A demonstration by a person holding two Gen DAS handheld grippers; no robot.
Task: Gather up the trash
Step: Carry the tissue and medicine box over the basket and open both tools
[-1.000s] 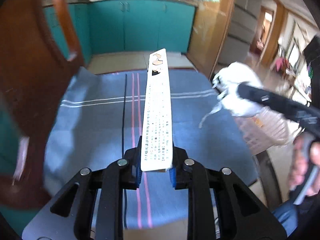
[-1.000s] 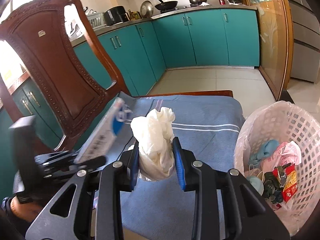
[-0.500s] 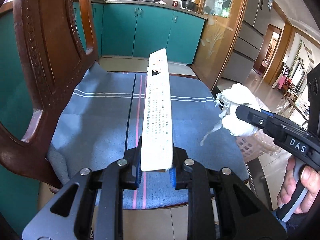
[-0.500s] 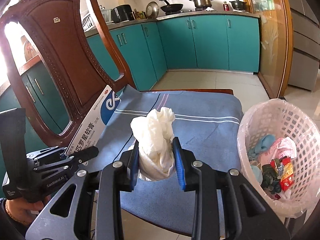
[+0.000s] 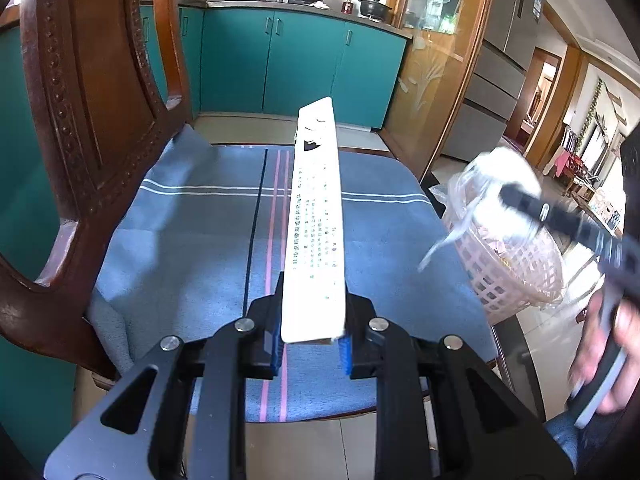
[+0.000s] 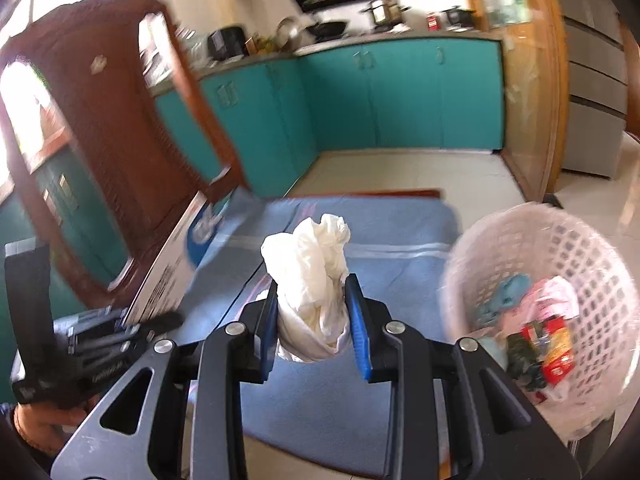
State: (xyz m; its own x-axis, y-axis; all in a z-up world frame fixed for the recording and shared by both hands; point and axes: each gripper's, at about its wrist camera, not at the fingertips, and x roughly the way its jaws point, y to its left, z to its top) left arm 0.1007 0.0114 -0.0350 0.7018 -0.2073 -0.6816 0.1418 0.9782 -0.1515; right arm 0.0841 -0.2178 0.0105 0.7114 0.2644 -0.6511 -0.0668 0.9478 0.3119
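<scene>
My left gripper (image 5: 310, 344) is shut on a long white carton (image 5: 316, 224) with printed text, held above the blue-cloth chair seat (image 5: 192, 240). The carton also shows at the left of the right wrist view (image 6: 176, 268). My right gripper (image 6: 316, 332) is shut on a crumpled white plastic bag (image 6: 312, 276), held above the seat's near edge. In the left wrist view the bag (image 5: 508, 172) hangs over the pink mesh basket (image 5: 516, 276). The basket (image 6: 552, 248) stands to the right of the chair and holds several wrappers.
A carved wooden chair back (image 5: 80, 120) rises at the left. Teal kitchen cabinets (image 5: 280, 68) stand behind, with tiled floor (image 6: 400, 172) between. A wooden glass-panelled partition (image 5: 436, 80) stands at the back right.
My right gripper with the bag has swung right, toward the basket, and both views are blurred there. My left gripper with the carton has pulled back and risen slightly.
</scene>
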